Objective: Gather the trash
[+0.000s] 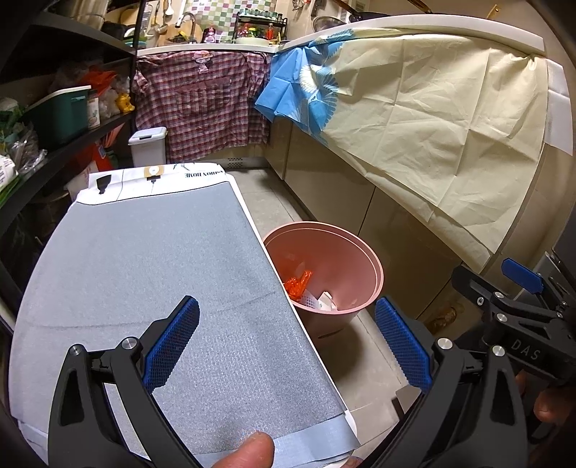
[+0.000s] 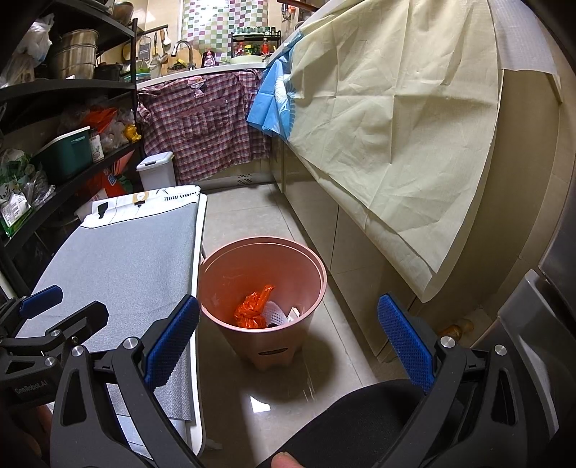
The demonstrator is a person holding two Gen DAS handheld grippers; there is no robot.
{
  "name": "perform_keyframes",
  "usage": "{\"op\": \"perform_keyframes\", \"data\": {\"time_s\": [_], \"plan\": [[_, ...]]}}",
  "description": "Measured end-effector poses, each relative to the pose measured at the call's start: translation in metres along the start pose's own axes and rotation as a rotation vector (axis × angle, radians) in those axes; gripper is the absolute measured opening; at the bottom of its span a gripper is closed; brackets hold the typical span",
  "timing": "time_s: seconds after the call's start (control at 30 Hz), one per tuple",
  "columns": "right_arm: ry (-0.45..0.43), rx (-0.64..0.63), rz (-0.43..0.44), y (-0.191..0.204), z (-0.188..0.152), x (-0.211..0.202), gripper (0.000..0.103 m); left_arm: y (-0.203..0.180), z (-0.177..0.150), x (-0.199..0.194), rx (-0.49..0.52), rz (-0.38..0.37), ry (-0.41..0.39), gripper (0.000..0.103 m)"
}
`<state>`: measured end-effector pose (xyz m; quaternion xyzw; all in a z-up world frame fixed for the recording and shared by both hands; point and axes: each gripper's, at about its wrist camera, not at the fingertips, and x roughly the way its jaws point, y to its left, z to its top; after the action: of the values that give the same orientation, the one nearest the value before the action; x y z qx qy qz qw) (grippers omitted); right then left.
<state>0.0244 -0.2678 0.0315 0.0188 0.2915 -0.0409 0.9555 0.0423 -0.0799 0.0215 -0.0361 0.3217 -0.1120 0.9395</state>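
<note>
A home kitchen: sink tap, spice rack (bottles crowded), counter cabinets.

both tongs wide apart, empty

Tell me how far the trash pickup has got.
Done: an orange bag and white scraps lie in the pink bin. In hand: nothing; the left claw and the right claw are both open and empty. Left: no trash shows on the grey table; the job looks almost over.
</note>
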Motion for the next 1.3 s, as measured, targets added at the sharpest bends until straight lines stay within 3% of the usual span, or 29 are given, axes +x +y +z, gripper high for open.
{"op": "perform_keyframes", "data": {"time_s": [1.3], "plan": [[-0.002,0.001,0.001,0.0001,-0.0004,0.0005,0.098,0.0006,-0.003,-0.0009,0.011,-0.003,-0.015,0.095]]}}
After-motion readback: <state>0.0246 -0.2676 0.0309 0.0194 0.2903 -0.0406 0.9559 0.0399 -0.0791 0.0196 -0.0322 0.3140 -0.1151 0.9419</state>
